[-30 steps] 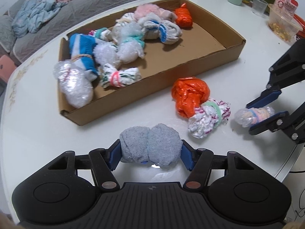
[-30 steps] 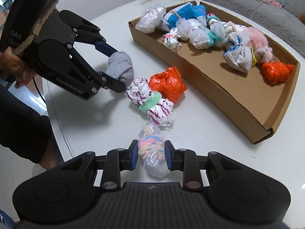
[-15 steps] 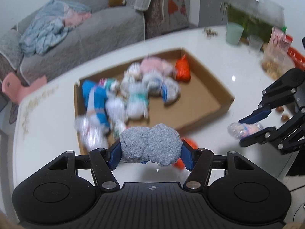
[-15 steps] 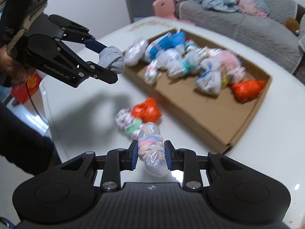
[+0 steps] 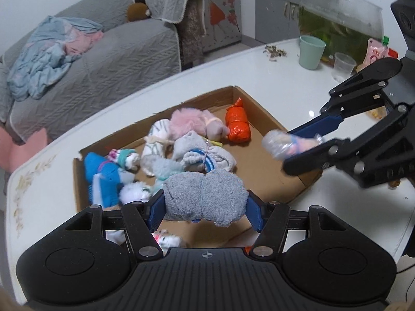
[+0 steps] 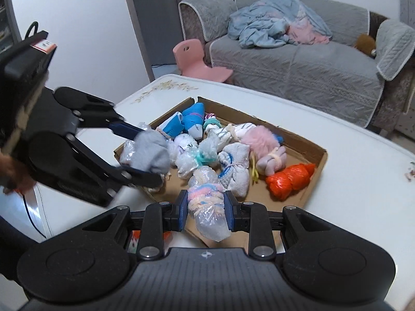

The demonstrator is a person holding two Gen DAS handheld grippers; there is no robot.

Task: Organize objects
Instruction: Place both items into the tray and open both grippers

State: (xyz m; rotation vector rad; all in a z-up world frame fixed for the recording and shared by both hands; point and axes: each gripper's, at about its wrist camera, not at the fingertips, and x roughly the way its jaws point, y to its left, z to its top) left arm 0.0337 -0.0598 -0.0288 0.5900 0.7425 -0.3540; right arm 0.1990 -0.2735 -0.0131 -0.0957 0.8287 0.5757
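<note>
grey terry bundle (image 5: 205, 197) in left claw (image 5: 205, 208); crinkly plastic bundle (image 6: 206, 204) in right claw (image 6: 206, 211)

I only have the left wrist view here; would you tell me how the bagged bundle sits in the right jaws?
Observer: The right gripper is shut on the bagged bundle across its middle; the bag's clear end hangs below the jaws.
Operator: Thank you. What is inside the bag?
Observer: Pink, blue and pale yellow fluffy material, wrapped in clear plastic.
Operator: The grey bundle blocks my view of the near box corner; is something there?
Observer: Yes, a clear plastic bundle sits at that corner of the cardboard box, just behind the grey bundle as the right wrist view shows it.
</note>
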